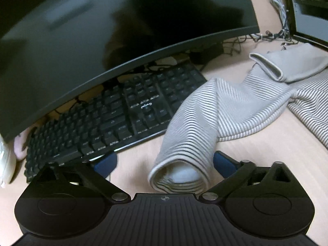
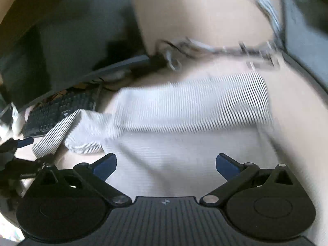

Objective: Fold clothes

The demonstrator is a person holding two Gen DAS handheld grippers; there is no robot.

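A grey-and-white striped garment (image 1: 235, 106) lies on the light wooden desk (image 1: 256, 149). One sleeve runs toward my left gripper (image 1: 165, 165), and its cuff (image 1: 180, 176) lies between the open blue-tipped fingers, not clamped. A plain beige collar or hem part (image 1: 287, 65) lies at the upper right. In the right wrist view the garment's body (image 2: 190, 106) spreads on the desk ahead of my right gripper (image 2: 166, 164), which is open and hovers over the pale cloth. The sleeve (image 2: 59, 131) trails left toward the left gripper (image 2: 18, 143). The right wrist view is motion-blurred.
A black keyboard (image 1: 114, 121) sits under a large dark monitor (image 1: 102, 30) just left of the sleeve; it also shows in the right wrist view (image 2: 57, 112). Tangled cables (image 1: 266, 34) lie at the desk's back. A second screen (image 1: 311, 10) stands at the far right.
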